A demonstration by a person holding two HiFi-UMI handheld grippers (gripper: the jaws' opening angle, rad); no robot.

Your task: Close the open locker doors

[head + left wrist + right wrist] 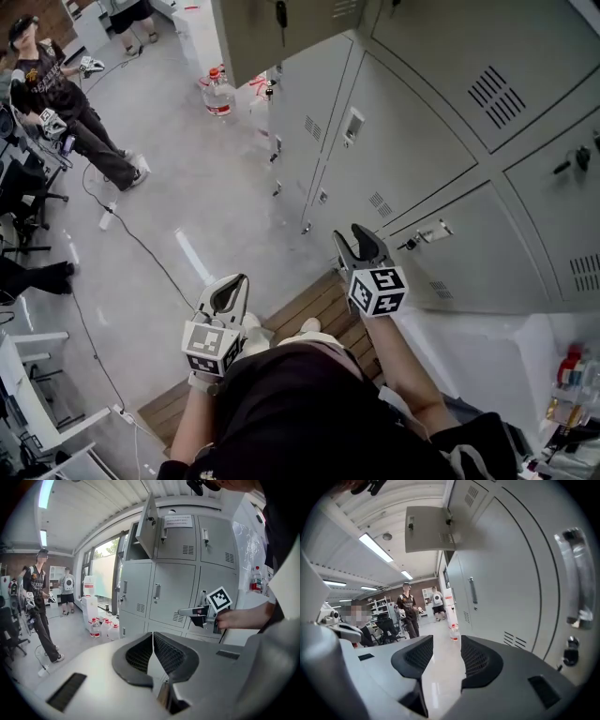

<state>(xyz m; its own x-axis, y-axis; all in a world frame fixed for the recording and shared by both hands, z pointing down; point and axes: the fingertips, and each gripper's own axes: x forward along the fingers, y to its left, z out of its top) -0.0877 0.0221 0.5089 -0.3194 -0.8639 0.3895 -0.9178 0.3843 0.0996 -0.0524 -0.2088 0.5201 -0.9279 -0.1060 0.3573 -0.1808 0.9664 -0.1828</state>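
Note:
A bank of grey lockers (422, 141) fills the right of the head view. One upper door (272, 37) stands swung out over the floor; it also shows as the open door (147, 527) in the left gripper view and the open door (429, 528) in the right gripper view. The other doors in view are shut. My right gripper (361, 244) is held close to a lower locker front, its jaws open and empty (446, 641). My left gripper (228, 292) hangs lower, away from the lockers, its jaws shut on nothing (153, 635). From the left gripper view the right gripper (199, 613) is seen beside a lower door.
I stand on a wooden platform (314, 305). Water bottles (217, 94) sit on the floor under the open door. A person (66, 103) stands at the far left near chairs, and a cable (141, 244) runs across the floor. A white-covered surface (487, 366) lies at the right.

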